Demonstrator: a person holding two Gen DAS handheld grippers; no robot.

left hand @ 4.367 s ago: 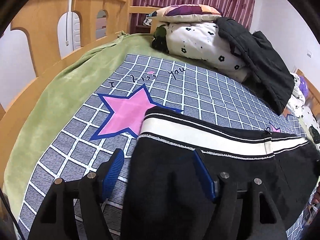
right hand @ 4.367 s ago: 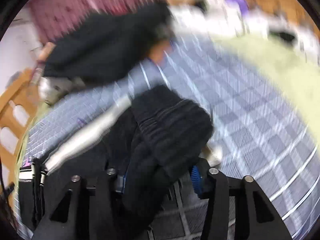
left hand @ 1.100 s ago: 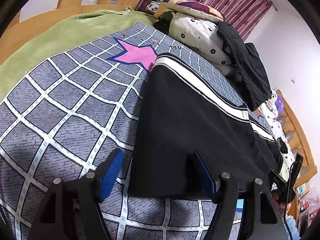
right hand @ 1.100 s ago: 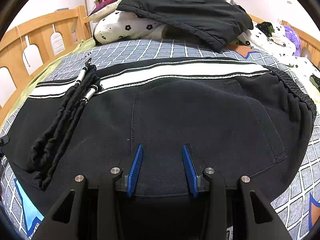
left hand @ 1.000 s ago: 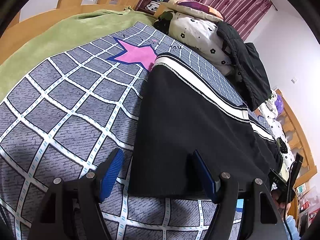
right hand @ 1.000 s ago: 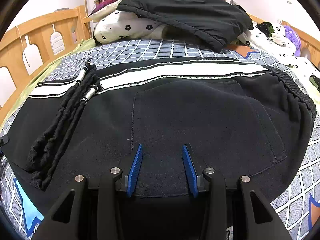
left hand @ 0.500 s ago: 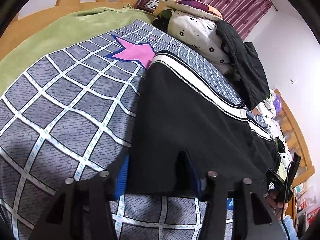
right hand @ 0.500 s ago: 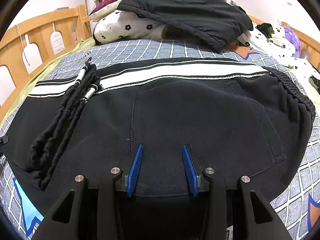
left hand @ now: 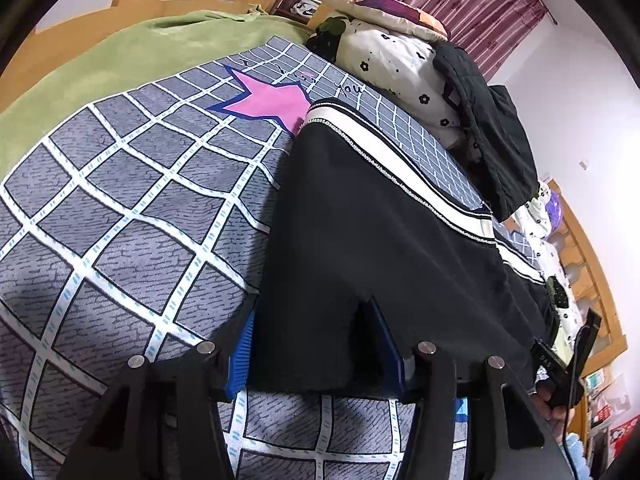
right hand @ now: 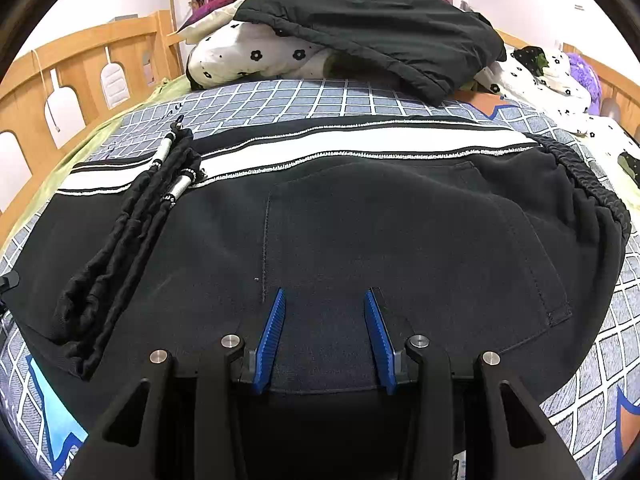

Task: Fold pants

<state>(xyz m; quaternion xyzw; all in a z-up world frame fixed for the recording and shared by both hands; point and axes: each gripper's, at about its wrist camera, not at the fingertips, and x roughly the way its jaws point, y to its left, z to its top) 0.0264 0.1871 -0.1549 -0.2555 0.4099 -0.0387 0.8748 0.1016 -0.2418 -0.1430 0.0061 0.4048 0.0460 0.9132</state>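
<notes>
Black pants (left hand: 380, 240) with a white side stripe (right hand: 360, 140) lie folded and flat on the checked bed cover (left hand: 120, 200). My left gripper (left hand: 312, 312) sits at the near left corner of the pants. Its blue pads hold the hem between them, the cloth puckers beside the right pad, and the jaws are opening slightly. My right gripper (right hand: 326, 292) is shut on the near folded edge of the pants (right hand: 400, 232), with a strip of cloth between its pads. The drawstring cords (right hand: 132, 232) lie on the left part of the pants.
A black jacket (right hand: 360, 12) is draped over flower-print pillows (right hand: 256, 56) at the head of the bed. A wooden bed rail (right hand: 80, 64) and a green blanket (left hand: 100, 52) run along the left. A pink star (left hand: 268, 100) marks the cover beyond the pants.
Several seconds ago the right gripper was swinging a bundle of pants; now they lie flat. In the last second the left jaws have closed in on the hem corner. The right gripper is unchanged.
</notes>
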